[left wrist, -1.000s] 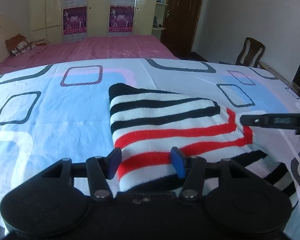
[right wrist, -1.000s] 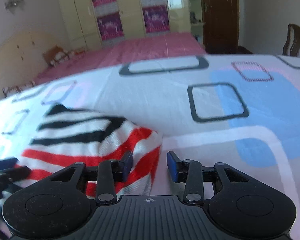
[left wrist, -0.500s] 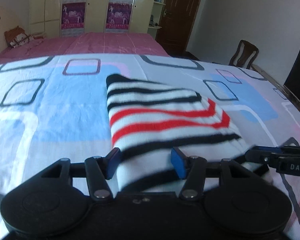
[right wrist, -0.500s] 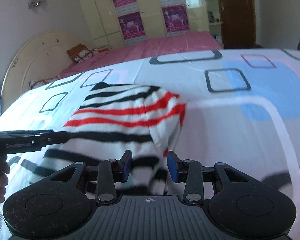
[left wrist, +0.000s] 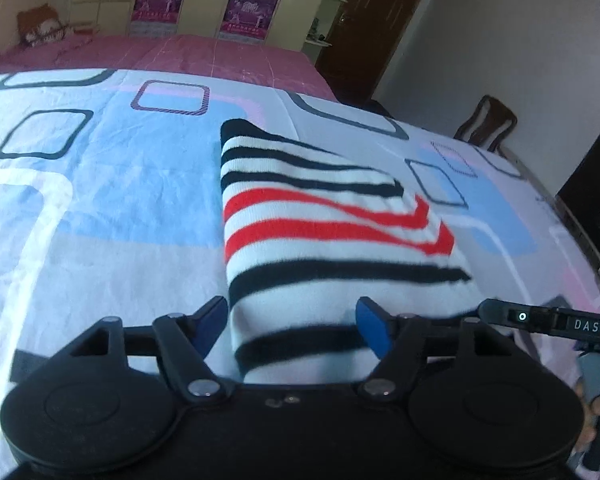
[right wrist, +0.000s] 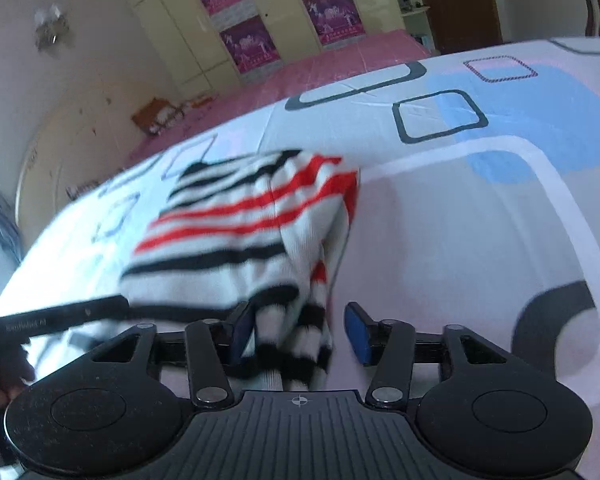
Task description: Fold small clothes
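Striped knit, white with black and red bands, lies folded on the patterned bedsheet (left wrist: 100,200), and that striped garment (left wrist: 320,240) is my landmark throughout.

From the left wrist view, the left gripper (left wrist: 292,326) sits at the garment's near edge, its jaws opening, blue pads standing clear on either side of the cloth with the near hem between them. Nothing presses the knit now. Off the garment's near right corner the other tool's black finger pokes in. The worry here: a pad may catch the soft knit as the gripper backs off and drag the top layer, opening the fold.

From the right wrist view, the right gripper (right wrist: 300,334) is at the garment's near right corner, jaws opening too. A bunched, drooping fold of the striped garment (right wrist: 240,224) hangs between the pads, against the left one as far as I can judge, though blur makes contact uncertain. That corner looks untidy, layers splayed beside the main stack. If released like this it could slump outward, leaving the fold lopsided. The left tool's finger lies along the garment's near left edge.
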Demonstrator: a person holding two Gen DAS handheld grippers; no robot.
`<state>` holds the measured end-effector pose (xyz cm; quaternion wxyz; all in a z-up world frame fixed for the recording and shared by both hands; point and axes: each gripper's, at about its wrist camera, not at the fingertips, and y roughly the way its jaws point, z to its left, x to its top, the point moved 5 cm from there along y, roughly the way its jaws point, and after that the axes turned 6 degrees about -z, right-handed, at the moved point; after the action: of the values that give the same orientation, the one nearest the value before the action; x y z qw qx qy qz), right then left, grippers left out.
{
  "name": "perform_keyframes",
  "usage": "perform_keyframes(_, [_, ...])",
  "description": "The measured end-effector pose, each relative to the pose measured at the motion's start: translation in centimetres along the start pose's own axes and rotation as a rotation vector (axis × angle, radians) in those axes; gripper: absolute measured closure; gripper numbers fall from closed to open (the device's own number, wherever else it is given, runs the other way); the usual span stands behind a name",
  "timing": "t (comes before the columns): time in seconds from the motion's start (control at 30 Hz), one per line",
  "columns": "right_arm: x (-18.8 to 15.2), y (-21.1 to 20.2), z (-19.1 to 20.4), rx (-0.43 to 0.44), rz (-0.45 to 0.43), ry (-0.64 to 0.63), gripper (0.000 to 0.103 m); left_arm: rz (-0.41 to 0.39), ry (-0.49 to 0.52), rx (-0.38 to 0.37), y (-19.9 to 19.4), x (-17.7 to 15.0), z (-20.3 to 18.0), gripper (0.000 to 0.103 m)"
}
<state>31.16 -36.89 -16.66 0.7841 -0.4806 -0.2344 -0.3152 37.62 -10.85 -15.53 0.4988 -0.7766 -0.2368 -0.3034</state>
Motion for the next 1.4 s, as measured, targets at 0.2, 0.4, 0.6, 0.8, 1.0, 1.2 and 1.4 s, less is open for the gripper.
perform_keyframes(0.2, [2.0,3.6,-1.2,0.064,0.024,0.106,0.024,0.021,-0.049,-0.015,2.4,1.1,0.3,0.027])
perform_keyframes(0.4, [2.8,7.1,-2.6,0.149,0.032,0.208,0.024,0.054,-0.140,-0.067,4.7,0.9,1.7,0.026])
perform_keyframes(0.6, [3.0,8.0,-1.8,0.178,0.058,0.155,0.044,0.058,-0.232,-0.118,4.9,0.5,2.3,0.043])
perform_keyframes(0.8, [3.2,7.0,-1.9,0.218,0.058,0.208,0.065,0.013,-0.226,-0.111,3.4,1.6,1.6,0.062])
perform_keyframes(1.0, [4.2,5.1,2.0,0.266,0.010,0.170,0.066,-0.044,-0.208,-0.127,0.3,3.5,2.3,0.066])
perform_keyframes(1.2, [3.9,6.3,9.6,0.324,-0.003,0.143,0.066,-0.107,-0.190,-0.101,-4.3,4.2,7.1,0.066])
perform_keyframes(1.4, [1.3,9.3,19.0,0.344,-0.005,0.138,0.066,-0.133,-0.197,-0.090,-9.3,4.4,16.3,0.066])
